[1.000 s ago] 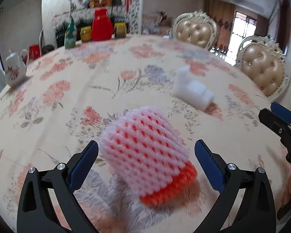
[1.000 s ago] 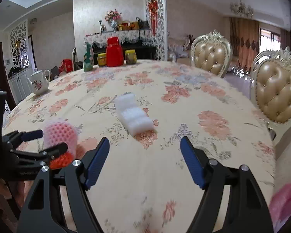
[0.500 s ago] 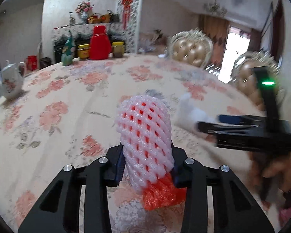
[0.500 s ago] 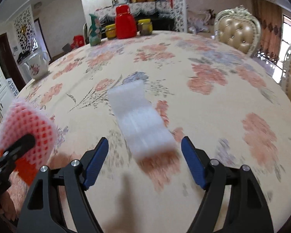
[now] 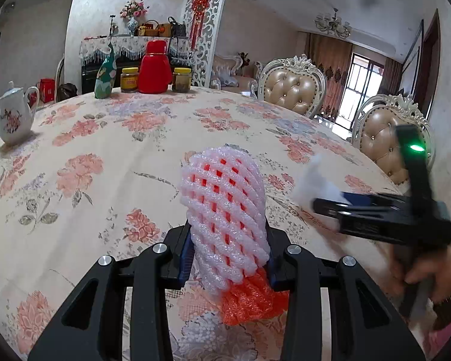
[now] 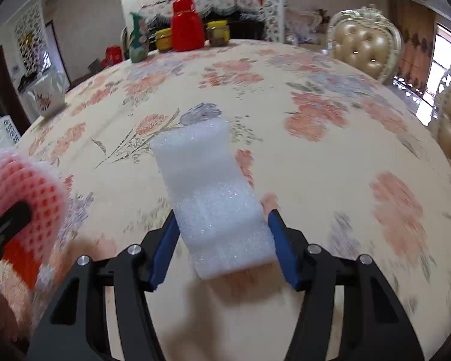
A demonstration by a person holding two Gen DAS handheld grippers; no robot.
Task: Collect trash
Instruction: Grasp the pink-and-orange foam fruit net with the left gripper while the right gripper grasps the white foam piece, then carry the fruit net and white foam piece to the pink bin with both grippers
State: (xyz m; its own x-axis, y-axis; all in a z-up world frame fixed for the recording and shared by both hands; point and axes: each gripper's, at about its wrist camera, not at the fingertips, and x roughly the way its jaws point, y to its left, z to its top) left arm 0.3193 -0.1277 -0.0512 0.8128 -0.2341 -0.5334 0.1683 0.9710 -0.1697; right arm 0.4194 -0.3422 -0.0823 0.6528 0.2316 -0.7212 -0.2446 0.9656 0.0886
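Left wrist view: the left tongs [image 5: 229, 252] pinch the white foam fruit net with an orange inner net [image 5: 225, 210] at 6 o'clock, above the floral-clothed counter [image 5: 105, 150]. Right wrist view: the right tongs [image 6: 222, 240] press against both sides of the white foam block [image 6: 213, 198] lying on the counter at centre, running toward 12 o'clock.

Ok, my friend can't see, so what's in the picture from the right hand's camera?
The right gripper is closed on a white foam block above a round table with a flowery cloth. At the left edge, the left gripper holds a pink foam fruit net. A red jug, jars and a teapot stand at the far side.
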